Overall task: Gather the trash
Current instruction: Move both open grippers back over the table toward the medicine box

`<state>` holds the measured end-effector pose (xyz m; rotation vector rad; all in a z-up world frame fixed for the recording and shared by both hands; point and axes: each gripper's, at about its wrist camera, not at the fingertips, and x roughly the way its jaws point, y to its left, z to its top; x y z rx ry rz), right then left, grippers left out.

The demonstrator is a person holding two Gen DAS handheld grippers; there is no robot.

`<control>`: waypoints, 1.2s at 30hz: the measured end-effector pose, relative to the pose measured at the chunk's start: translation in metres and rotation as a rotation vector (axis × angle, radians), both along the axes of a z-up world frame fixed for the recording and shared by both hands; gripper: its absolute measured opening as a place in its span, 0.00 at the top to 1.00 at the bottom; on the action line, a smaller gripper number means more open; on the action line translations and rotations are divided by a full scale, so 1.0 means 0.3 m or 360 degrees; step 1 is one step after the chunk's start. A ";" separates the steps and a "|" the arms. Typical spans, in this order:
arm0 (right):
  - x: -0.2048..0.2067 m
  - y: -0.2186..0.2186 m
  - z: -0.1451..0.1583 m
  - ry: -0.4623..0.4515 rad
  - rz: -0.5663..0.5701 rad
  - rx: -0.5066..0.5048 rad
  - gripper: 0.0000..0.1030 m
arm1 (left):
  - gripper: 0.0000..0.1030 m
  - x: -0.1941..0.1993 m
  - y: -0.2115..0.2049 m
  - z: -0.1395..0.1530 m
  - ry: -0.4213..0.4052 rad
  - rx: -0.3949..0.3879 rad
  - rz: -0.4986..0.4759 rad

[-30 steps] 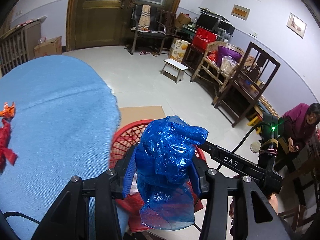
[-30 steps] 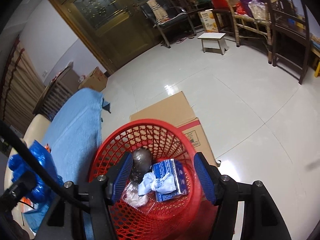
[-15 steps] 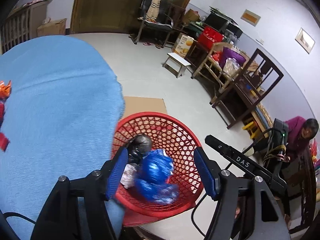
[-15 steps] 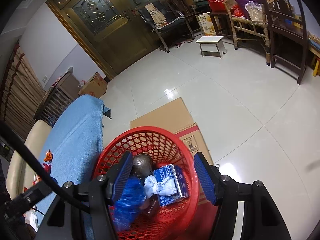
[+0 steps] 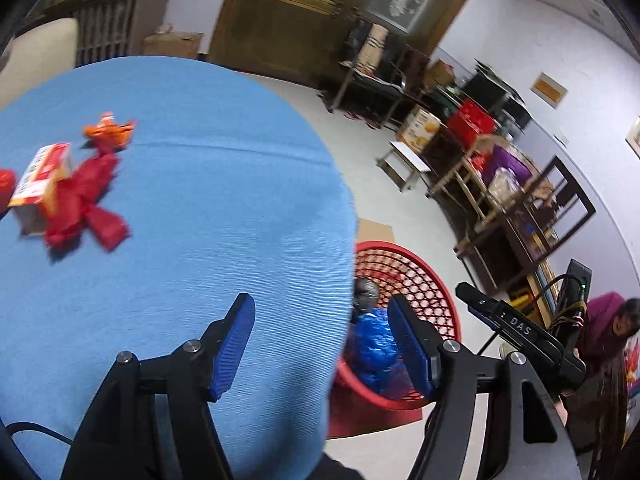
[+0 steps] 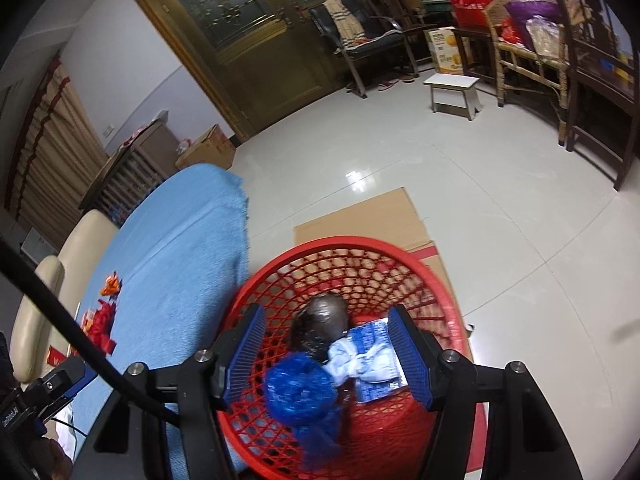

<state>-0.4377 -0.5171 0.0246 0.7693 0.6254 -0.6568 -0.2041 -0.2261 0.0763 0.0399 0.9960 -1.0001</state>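
**Trash pickup: partway done**

With both grippers empty and jaws apart, left gripper point(image 5: 322, 348) over the blue cloth point(image 5: 200, 220), blue bag point(image 6: 298, 396) sits in the red basket point(image 6: 360, 248); red wrappers point(image 5: 80, 204) and carton point(image 5: 40, 176), upper left, remain.

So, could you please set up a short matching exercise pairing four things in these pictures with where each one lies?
Things:
1. blue plastic bag
2. red crumpled wrapper
3. flattened cardboard
4. small white stool

Places:
A. on the blue cloth
B. on the floor under the basket
C. inside the red basket
D. on the floor near the chairs

Pairs: 1-C, 2-A, 3-B, 4-D
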 end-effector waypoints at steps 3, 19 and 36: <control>0.041 0.033 0.011 0.0006 0.0051 -0.0021 0.35 | 0.33 0.031 0.056 -0.005 0.0013 -0.0015 0.0059; 0.251 0.240 0.044 0.0079 0.0352 -0.0097 0.35 | 0.32 0.155 0.334 -0.019 -0.0033 -0.0044 0.0409; 0.383 0.377 0.030 0.0141 0.0543 -0.0113 0.34 | 0.32 0.258 0.512 -0.051 -0.0088 0.0013 0.0673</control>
